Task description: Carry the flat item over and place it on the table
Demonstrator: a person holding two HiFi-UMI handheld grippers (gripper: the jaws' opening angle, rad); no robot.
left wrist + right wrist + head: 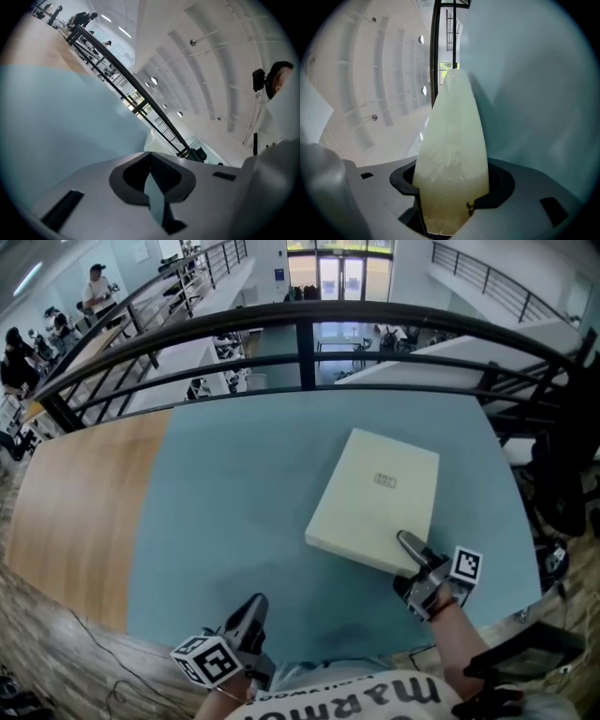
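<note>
A flat cream box [375, 498] lies on the right half of the teal tabletop [234, 502]. My right gripper [410, 547] is shut on the box's near edge, one finger over the top face. In the right gripper view the box's pale edge [452, 140] fills the gap between the jaws. Whether the gripped edge is lifted off the table I cannot tell. My left gripper [253, 607] hovers at the table's front edge, left of the box and well apart from it. Its jaws [152, 187] are shut with nothing between them.
The left part of the tabletop is bare wood [84, 502]. A black railing [300, 324] runs just beyond the table's far edge, with a lower floor of desks and people behind it. A dark chair [562, 484] stands off the table's right side.
</note>
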